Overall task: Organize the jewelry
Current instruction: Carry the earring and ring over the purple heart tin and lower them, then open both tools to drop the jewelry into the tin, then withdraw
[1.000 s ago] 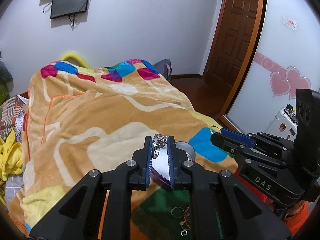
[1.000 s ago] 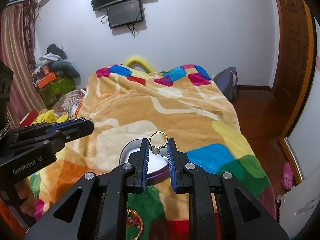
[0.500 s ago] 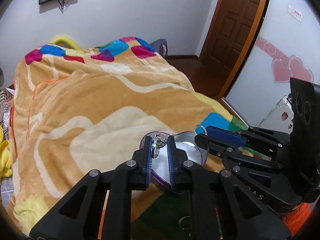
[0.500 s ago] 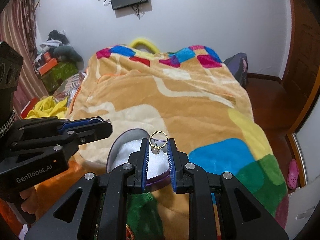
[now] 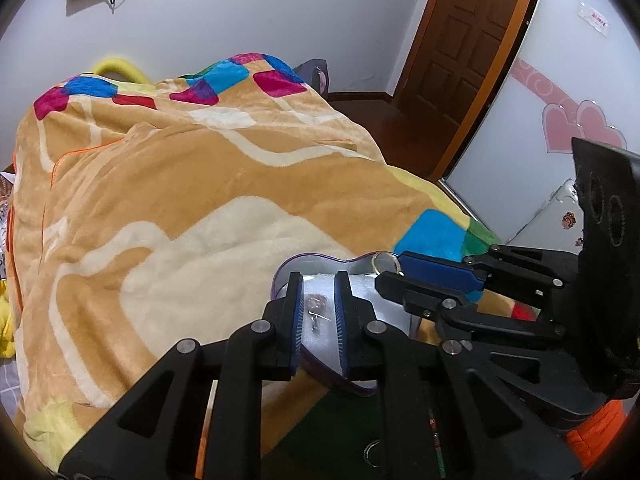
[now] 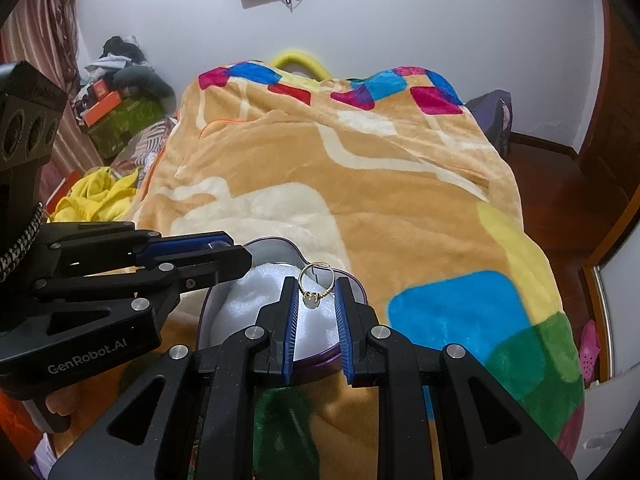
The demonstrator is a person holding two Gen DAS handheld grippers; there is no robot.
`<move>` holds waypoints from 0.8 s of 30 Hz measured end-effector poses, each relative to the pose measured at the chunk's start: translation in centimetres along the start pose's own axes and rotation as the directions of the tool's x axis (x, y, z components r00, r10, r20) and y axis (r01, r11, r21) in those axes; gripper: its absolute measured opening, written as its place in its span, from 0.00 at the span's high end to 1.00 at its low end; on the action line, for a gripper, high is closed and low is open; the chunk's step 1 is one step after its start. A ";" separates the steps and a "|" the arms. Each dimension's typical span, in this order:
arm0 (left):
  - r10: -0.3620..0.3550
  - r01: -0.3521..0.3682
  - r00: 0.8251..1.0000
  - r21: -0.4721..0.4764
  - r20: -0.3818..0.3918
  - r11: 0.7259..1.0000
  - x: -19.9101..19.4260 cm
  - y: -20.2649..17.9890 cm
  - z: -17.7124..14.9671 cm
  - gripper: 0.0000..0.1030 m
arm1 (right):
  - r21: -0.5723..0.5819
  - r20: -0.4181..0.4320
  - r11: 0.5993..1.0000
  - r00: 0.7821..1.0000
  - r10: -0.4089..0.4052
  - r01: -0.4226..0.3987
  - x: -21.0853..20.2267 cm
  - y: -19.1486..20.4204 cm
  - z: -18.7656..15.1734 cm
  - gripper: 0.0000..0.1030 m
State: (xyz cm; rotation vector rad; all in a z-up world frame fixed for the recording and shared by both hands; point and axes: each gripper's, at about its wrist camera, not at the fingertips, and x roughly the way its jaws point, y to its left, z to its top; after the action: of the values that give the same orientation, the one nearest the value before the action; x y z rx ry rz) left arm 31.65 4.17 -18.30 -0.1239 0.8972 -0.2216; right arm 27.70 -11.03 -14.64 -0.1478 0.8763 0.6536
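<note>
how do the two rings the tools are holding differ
The ring in the right tool is a thin gold ring with one small pale stone, its band standing up above the fingertips. The ring in the left tool is a silver ring, chunkier and ornate, sitting lower between the pads. Both are pinched over the white padding of the purple heart-shaped box.

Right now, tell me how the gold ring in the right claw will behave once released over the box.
The gold ring is a thin round band, so it probably rolls or slips easily. The white padding looks soft, likely stopping it.
</note>
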 end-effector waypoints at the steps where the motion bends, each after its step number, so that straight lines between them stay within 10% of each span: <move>1: 0.000 0.000 1.000 0.002 0.001 1.000 0.0 0.0 0.0 0.87 | -0.002 -0.005 1.000 1.000 0.001 -0.001 0.1 0.0 0.0 0.84; 24: 0.077 -0.078 0.994 0.017 0.080 0.997 -6.2 -1.3 -0.9 0.75 | -0.015 0.030 0.999 0.999 -0.033 0.033 -3.9 1.4 0.0 0.79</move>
State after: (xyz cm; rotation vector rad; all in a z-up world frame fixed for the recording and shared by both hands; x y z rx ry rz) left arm 27.01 4.45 -13.90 -0.0782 0.8186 -0.1523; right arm 25.07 -11.71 -11.49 -0.1657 0.8386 0.6301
